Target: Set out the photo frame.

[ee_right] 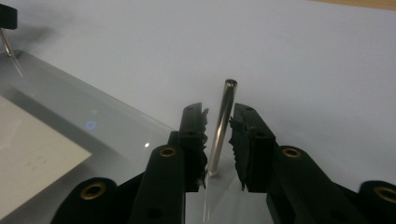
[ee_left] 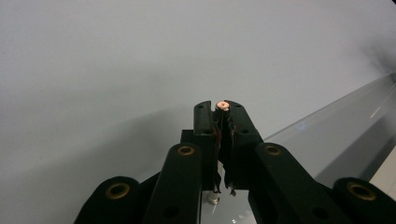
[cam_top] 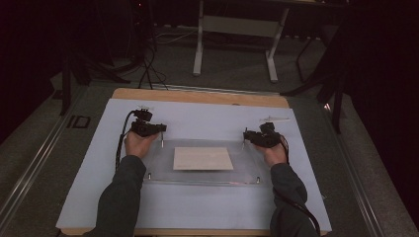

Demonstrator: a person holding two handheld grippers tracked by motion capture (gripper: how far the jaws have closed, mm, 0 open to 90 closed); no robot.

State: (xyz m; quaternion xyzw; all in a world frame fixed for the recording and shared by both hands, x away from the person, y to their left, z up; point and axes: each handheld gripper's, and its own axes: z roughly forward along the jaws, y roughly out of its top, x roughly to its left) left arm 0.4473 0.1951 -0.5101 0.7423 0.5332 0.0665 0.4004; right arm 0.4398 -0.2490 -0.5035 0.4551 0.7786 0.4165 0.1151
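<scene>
- Closely seen, the left gripper (ee_left: 223,122) is clamped on a slim upright metal pin with a pale, copper-ringed tip (ee_left: 223,105), its jaws pressed together around the shaft at the far left corner of the plate.
- Across the table, the right gripper (ee_right: 218,122) is held with its jaws slightly apart around a second slim, shiny metal pin (ee_right: 222,130); narrow gaps are seen on both sides, so that pin is not squeezed.
- Both pins are stood upright at the far corners of a clear, rectangular acrylic plate (cam_top: 158,177), under or on which a pale rectangular sheet of paper (cam_top: 202,158) is centred; which of the two cannot be told.
- Two shorter pins are seen at the plate's near corners (cam_top: 149,175) (cam_top: 257,179).
- Beneath it all, a light blue mat (cam_top: 197,207) is spread over a wooden table (cam_top: 197,95).
- By judgement, the step is best done with each pin kept vertical and centred between the jaws, and pulled or pressed straight along its axis, so the plate is not tilted or dragged over the sheet.
</scene>
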